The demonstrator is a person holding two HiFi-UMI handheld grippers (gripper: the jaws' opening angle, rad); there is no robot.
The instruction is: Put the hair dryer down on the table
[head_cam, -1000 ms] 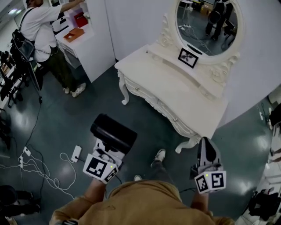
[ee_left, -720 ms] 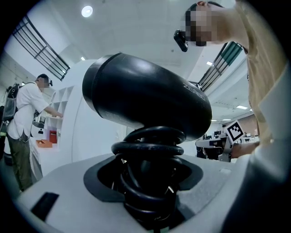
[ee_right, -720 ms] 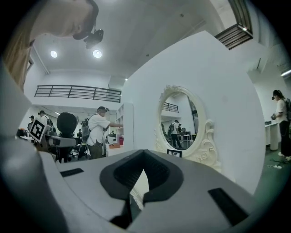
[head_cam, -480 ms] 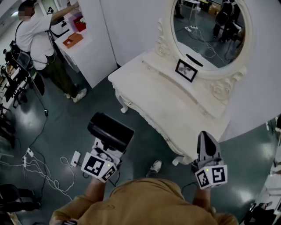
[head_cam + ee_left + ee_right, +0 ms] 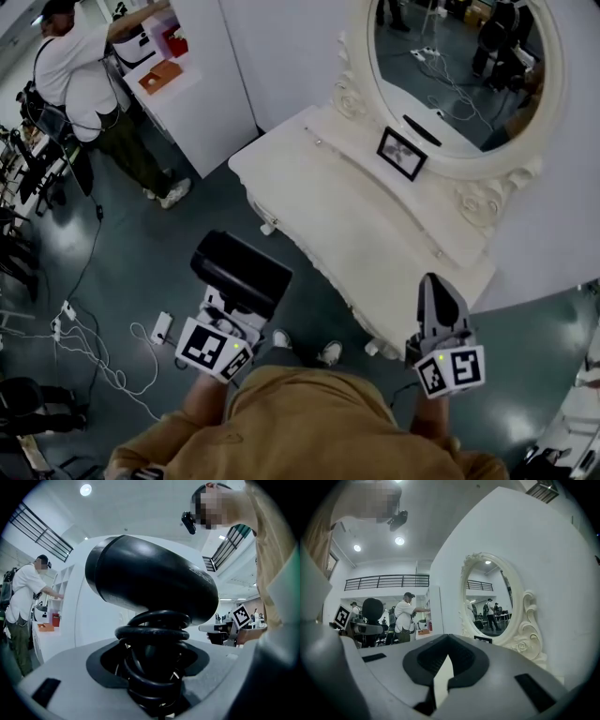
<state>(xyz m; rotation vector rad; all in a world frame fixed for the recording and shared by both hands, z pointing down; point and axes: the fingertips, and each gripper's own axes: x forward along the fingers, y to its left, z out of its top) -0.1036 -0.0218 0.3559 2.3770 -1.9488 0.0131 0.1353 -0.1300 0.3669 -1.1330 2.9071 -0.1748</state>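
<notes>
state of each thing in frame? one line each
hair dryer: held in the air, cord coiled round its handle
left gripper: shut on the hair dryer's handle
right gripper: jaws together, empty
dressing table: hair dryer not yet on it
framed card: upright, below the mirror
</notes>
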